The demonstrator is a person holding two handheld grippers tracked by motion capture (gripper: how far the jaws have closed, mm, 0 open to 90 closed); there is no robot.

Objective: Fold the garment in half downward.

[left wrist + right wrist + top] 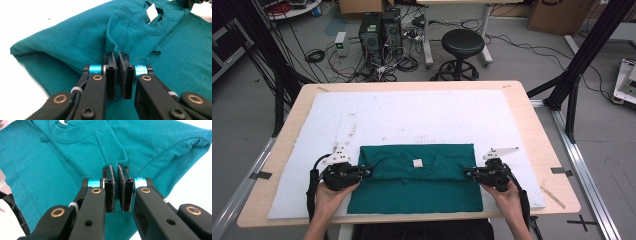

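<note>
Item: teal T-shirt (414, 185), partly folded, lying on a white foam pad (412, 115) that covers the wooden worktop (532, 115), near the person's edge and centred between the two hands. Condition: the upper part is folded down over the body so that the neckline and its white label (417, 163) face up in the middle; the fold line runs straight across the far edge, which suggests a lengthwise fold is being laid flat. Left gripper (366, 172): jaws clenched on a pinch of fabric at the left end of the folded-over flap, seen in the left gripper view as a sleeve hem (113, 48) rising into the pads. Right gripper (468, 173): jaws likewise clamped on the matching fabric ridge (113, 157) at the right end. Reason for hold: gripping both ends level and opposite keeps the flap taut and square, so it lands without wrinkles. How many layers each pinch takes in is hard to judge, since the cloth disappears between the pads. Surroundings: a black stool (462, 47), computer towers (379, 30) and loose cables on the floor beyond the worktop, well apart from the work.
</note>
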